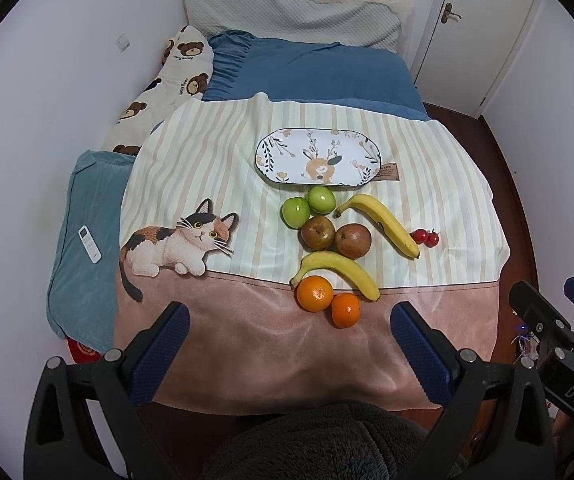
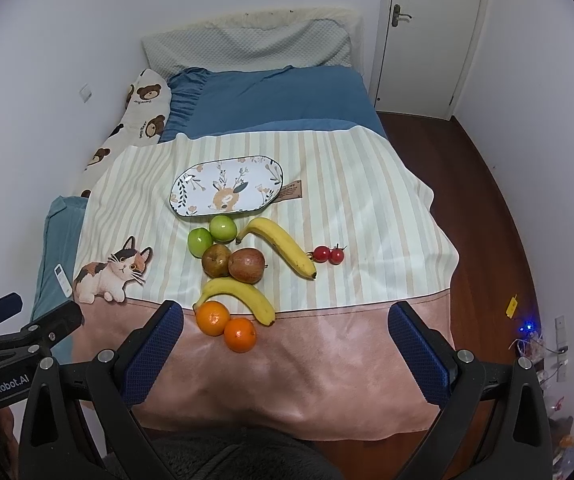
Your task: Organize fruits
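Observation:
An oval floral plate [image 1: 316,157] [image 2: 226,191] lies bare on the striped cloth. In front of it lie two green apples [image 1: 308,205] [image 2: 211,234], two brownish-red apples [image 1: 336,234] [image 2: 234,263], two bananas [image 1: 383,222] [image 2: 283,250], two oranges [image 1: 329,300] [image 2: 227,325] and two cherry tomatoes [image 1: 426,237] [image 2: 329,254]. My left gripper [image 1: 291,344] is open and empty, held back over the cloth's pink near edge. My right gripper [image 2: 287,340] is open and empty beside it, and shows at the right of the left wrist view [image 1: 555,308].
The cloth with a cat print [image 1: 175,244] covers a bed [image 1: 311,68] with blue bedding and pillows. A white remote [image 1: 89,243] lies on a teal cushion at the left. Wooden floor [image 2: 487,200] and a white door [image 2: 427,32] are at the right.

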The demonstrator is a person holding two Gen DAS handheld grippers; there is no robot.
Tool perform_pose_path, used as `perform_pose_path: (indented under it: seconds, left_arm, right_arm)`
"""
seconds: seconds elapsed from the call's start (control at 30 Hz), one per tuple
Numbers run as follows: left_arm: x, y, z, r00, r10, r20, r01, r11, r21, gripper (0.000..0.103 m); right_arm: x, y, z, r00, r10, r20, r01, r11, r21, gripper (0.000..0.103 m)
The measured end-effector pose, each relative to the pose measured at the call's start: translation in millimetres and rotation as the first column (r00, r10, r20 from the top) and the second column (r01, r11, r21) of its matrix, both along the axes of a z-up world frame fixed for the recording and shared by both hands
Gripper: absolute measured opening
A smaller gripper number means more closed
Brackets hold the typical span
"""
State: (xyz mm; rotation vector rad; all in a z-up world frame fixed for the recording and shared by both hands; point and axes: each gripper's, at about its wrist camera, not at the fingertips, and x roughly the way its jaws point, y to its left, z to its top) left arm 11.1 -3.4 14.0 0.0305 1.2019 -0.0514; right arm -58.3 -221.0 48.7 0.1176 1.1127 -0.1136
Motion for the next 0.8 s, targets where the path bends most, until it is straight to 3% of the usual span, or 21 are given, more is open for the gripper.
perform_pose_path:
  seconds: [0.67,0.8]
  left_arm:
    - [8.8,0.3,-0.1,1.0,0.015,-0.002,-0.015,1.0,-0.011,0.103]
    - [40.5,0.6,-27.6,0.997,0.047,-0.058,-0.049,0.998,-0.04,0.103]
  right_arm:
    - [2.9,-1.0,-2.1,1.0,-0.012,0.002,0.012,1.0,0.015,0.103]
    - [19.0,-10.0,-18.9,1.0,-0.006,0.001,0.006,0.998,0.056,0.103]
